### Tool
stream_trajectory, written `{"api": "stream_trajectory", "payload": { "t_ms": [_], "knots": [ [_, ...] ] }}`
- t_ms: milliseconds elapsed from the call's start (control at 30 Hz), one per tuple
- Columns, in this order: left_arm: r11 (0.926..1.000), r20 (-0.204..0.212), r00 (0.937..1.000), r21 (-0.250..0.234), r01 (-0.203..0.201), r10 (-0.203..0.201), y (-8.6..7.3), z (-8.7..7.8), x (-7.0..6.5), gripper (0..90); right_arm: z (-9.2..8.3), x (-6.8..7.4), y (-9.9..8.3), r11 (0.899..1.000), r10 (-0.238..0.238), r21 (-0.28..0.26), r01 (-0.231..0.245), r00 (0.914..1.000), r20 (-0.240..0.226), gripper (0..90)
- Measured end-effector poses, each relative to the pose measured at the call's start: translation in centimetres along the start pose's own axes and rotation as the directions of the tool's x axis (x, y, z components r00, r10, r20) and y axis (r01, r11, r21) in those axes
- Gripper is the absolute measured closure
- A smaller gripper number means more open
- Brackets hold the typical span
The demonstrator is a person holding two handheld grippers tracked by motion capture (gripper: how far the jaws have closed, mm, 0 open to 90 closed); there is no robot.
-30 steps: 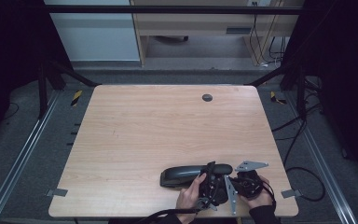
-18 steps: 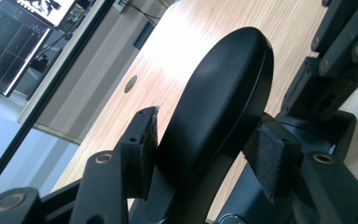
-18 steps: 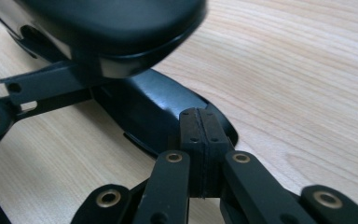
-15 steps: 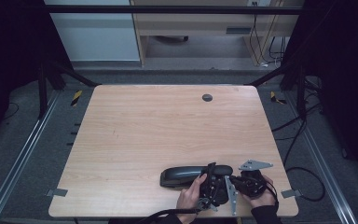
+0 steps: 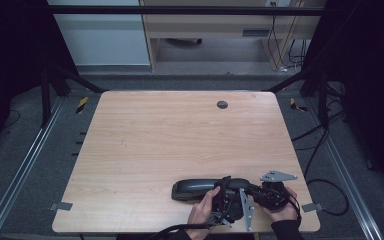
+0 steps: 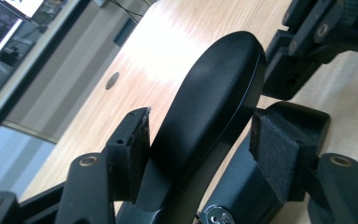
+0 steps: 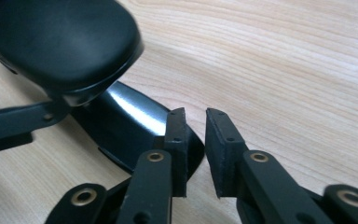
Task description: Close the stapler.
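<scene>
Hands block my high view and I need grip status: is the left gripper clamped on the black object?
Observer: No. In the left gripper view the left gripper straddles the black object, but one pad stands clear of it. The jaws have just been opening.
Operator: And the right one?
Observer: The right gripper holds nothing. Its jaws have just been opening, with a narrow gap between them and the table beyond.
Operator: Is the object one flat piece?
Observer: It seems not. The right gripper view shows a rounded upper part raised over a glossy lower part.
</scene>
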State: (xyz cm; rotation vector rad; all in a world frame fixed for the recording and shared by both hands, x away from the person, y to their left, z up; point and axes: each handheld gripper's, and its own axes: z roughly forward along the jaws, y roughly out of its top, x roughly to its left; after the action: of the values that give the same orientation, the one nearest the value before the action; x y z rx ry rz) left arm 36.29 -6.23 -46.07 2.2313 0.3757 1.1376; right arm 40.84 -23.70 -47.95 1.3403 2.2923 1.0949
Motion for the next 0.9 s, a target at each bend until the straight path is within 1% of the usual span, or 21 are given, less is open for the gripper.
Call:
{"api": "stream_trajectory", "payload": {
  "t_ms": [67,133,200,233,367,433,533,600,667,700,733,800,833,900],
  "knots": [
    [0.9999,0.015,0.9998,-0.003,0.013,-0.013,0.0,-0.3,0.2,36.6,0.0,-0.1,0.0,1.000,0.003,-0.005,-0.003,1.0000,0.003,78.2],
    [0.9996,0.046,0.9987,-0.015,0.022,-0.022,0.0,-0.8,0.4,36.6,0.0,-0.2,0.0,1.000,-0.002,-0.011,0.002,1.0000,0.007,77.4],
    [0.9994,0.064,0.9977,-0.026,0.023,-0.022,0.0,-1.4,0.5,36.6,-0.1,-0.2,0.0,1.000,0.000,-0.015,0.001,0.9999,0.010,77.5],
    [0.9988,0.066,0.9975,-0.039,0.029,-0.027,0.0,-1.5,0.5,36.6,-0.1,-0.3,0.0,1.000,-0.004,-0.018,0.004,0.9999,0.011,77.6],
    [0.9978,0.099,0.9942,-0.046,0.047,-0.042,0.1,-2.5,1.0,36.5,-0.2,-0.4,0.0,1.000,-0.007,-0.029,0.008,0.9998,0.016,79.0],
    [0.9963,0.118,0.9912,-0.053,0.067,-0.060,0.2,-2.8,1.3,36.3,-0.3,-0.4,0.0,1.000,-0.004,-0.031,0.005,0.9999,0.014,80.5],
    [0.9941,0.149,0.9851,-0.052,0.094,-0.086,0.2,-3.3,1.9,36.3,-0.4,-0.5,0.0,0.999,-0.001,-0.032,0.001,0.9999,0.012,83.7],
    [0.9927,0.159,0.9821,-0.050,0.110,-0.100,0.1,-3.5,2.3,36.2,-0.4,-0.5,0.0,0.999,-0.001,-0.032,0.001,1.0000,0.009,85.7],
    [0.9914,0.159,0.9806,-0.044,0.123,-0.115,0.0,-3.7,2.8,36.0,-0.4,-0.5,0.1,0.999,0.004,-0.036,-0.004,1.0000,0.001,88.4],
    [0.9911,0.159,0.9802,-0.042,0.126,-0.118,-0.1,-3.8,3.0,36.1,-0.5,-0.5,0.1,0.999,0.001,-0.037,-0.001,1.0000,0.005,89.7],
    [0.9891,0.161,0.9780,-0.042,0.141,-0.133,-0.2,-3.9,3.4,36.1,-0.5,-0.5,0.1,0.999,0.000,-0.039,0.000,1.0000,0.005,90.0],
    [0.9870,0.161,0.9757,-0.038,0.156,-0.148,-0.4,-4.0,4.1,36.1,-0.6,-0.5,0.2,0.999,-0.005,-0.051,0.006,0.9999,0.010,90.0],
    [0.9860,0.162,0.9746,-0.038,0.162,-0.154,-0.5,-4.1,4.4,36.1,-0.7,-0.5,0.2,0.999,0.002,-0.055,-0.002,1.0000,0.010,90.0],
    [0.9811,0.171,0.9685,-0.037,0.190,-0.181,-0.7,-4.2,5.1,36.2,-0.8,-0.6,0.3,0.998,-0.001,-0.059,0.002,0.9999,0.012,90.0]
  ]
}}
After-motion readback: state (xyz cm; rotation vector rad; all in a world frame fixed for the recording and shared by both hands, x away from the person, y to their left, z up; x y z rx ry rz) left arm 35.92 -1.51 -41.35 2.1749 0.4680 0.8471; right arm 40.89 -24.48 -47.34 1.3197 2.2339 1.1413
